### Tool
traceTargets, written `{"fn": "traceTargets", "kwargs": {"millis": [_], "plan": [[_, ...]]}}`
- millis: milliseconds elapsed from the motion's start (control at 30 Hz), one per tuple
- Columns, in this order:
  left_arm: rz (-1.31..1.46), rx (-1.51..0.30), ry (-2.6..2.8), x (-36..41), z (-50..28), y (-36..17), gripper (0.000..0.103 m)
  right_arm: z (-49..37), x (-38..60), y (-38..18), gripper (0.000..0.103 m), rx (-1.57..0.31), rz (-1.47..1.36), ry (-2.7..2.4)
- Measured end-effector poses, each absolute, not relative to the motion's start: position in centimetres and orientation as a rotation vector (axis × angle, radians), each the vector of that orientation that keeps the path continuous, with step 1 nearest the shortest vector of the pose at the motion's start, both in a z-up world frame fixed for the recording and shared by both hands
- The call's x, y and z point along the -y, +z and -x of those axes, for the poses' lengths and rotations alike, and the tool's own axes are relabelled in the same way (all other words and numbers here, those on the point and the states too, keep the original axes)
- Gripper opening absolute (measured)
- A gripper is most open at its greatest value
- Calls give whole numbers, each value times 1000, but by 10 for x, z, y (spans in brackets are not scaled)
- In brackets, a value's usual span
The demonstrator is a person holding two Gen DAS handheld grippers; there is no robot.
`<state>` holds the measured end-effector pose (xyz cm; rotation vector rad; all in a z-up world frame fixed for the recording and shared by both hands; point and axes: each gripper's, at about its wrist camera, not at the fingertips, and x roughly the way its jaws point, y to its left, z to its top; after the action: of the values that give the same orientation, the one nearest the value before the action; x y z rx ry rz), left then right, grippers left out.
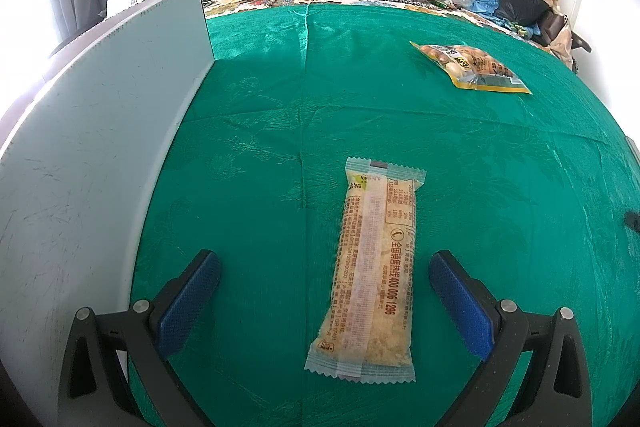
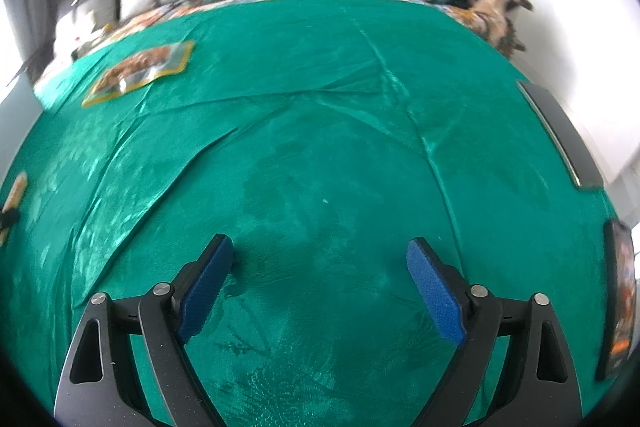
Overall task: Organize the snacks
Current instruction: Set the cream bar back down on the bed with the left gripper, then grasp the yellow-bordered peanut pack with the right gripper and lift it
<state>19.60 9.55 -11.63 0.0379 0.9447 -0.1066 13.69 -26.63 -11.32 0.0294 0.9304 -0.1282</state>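
- Left tool: blue pads spread wide, nothing gripped; long pale snack bar lies flat between them on the green cloth.
- Yellow-edged snack bag lies at 1 o'clock, well apart.
- White panel stands at 10 o'clock.
- Right tool: pads apart, over bare cloth; the bag at 10 o'clock.

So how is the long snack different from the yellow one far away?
The long snack bar is narrow, with a pale wrapper covered in small print. The yellow snack bag is wider and flatter, with a clear window showing round brown pieces. The bar lies right between the open fingers of the left gripper; the bag lies farther off to the right, with no gripper near it. Both lie flat and sealed on the green cloth.
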Motion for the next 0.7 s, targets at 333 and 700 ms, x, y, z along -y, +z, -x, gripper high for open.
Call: {"fn": "traceTargets", "kwargs": {"millis": [333,700], "plan": [[-38,-945,-106,-95,-195,-116,103,-298,168,-62,90,-913,37,134],[-37,-945,-106,-95,-196,-117,103,-411,89,-89,88,-964,68,65]]}}
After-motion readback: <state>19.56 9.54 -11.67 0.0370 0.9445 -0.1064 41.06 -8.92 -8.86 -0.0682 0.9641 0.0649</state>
